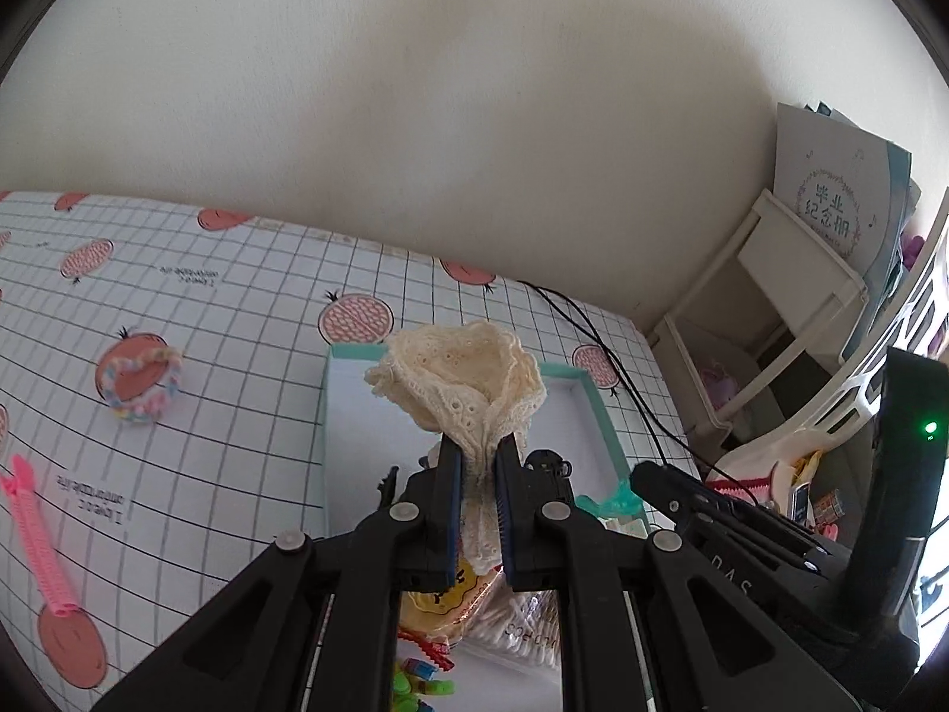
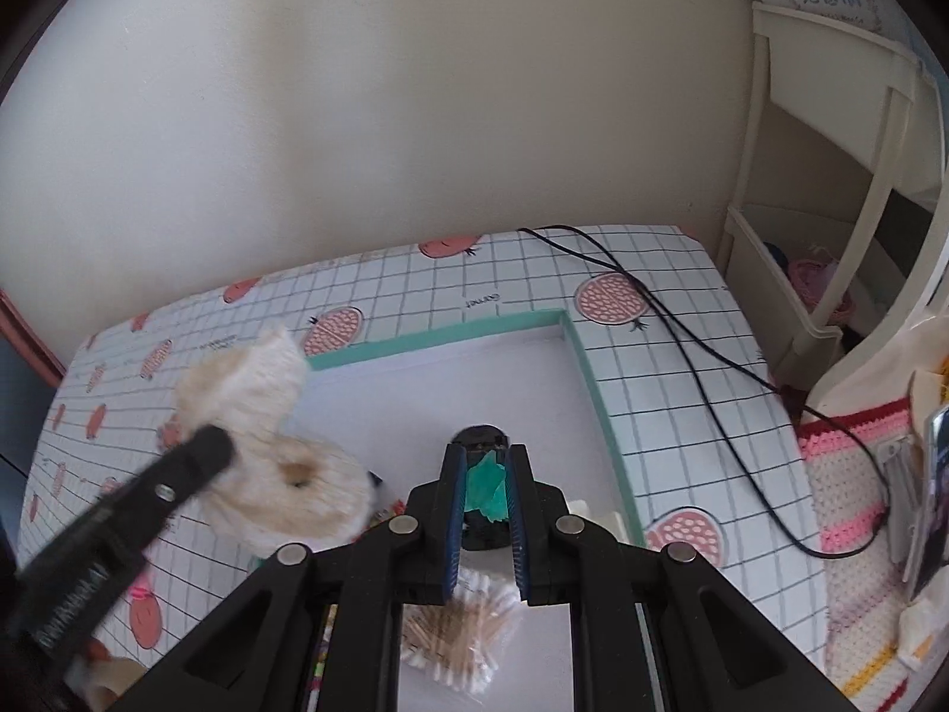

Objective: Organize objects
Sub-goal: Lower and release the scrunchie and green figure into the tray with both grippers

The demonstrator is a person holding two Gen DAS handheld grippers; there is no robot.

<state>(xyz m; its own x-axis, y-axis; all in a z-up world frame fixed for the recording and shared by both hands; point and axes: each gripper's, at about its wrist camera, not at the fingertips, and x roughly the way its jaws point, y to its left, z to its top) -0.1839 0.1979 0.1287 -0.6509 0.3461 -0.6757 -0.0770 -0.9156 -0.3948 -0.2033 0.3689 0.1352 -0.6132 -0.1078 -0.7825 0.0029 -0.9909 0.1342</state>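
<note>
My left gripper [image 1: 477, 445] is shut on a cream lace scrunchie [image 1: 459, 377] and holds it above the teal-rimmed white box [image 1: 584, 382]. The scrunchie also shows blurred in the right wrist view [image 2: 279, 463]. My right gripper [image 2: 485, 457] is shut on a green plastic hair clip [image 2: 489, 489] over the same box [image 2: 439, 335]. A bag of cotton swabs [image 2: 457, 629] lies in the box below it. A pastel braided scrunchie [image 1: 142, 385] and a pink zipper clip [image 1: 38, 540] lie on the table to the left.
The table has a grid cloth with pomegranate prints [image 1: 237, 320]. A black cable [image 2: 682, 326] runs across its right side. A cream shelf rack [image 1: 789, 296] with a booklet stands at the right. A crocheted mat [image 2: 854, 510] lies at the right.
</note>
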